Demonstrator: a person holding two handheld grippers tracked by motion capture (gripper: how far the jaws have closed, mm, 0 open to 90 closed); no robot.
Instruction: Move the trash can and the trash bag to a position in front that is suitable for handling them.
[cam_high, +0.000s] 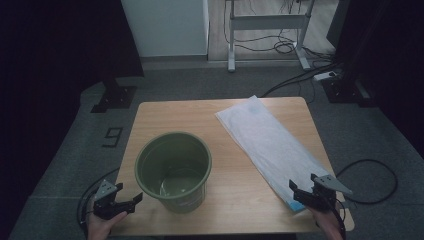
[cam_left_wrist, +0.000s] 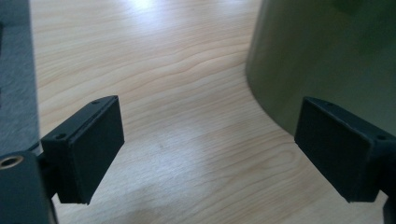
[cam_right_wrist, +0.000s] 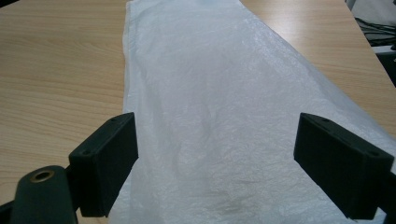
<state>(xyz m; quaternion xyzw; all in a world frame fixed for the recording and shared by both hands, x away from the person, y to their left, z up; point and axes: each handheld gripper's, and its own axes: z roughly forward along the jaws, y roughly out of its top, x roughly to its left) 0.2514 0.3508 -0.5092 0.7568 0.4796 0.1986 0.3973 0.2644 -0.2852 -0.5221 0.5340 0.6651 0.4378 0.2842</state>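
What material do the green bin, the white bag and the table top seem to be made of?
Green bin: likely plastic, smooth with a dull sheen. White bag: thin plastic film, translucent and finely crinkled. Table top: light wood or wood-look laminate, showing grain lines.

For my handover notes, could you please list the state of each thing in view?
Green bucket: upright on the table, nothing inside.
White plastic bag: flat, lying on the table.
Left gripper: open, beside the bucket, holding nothing.
Right gripper: open, over the bag's near end.
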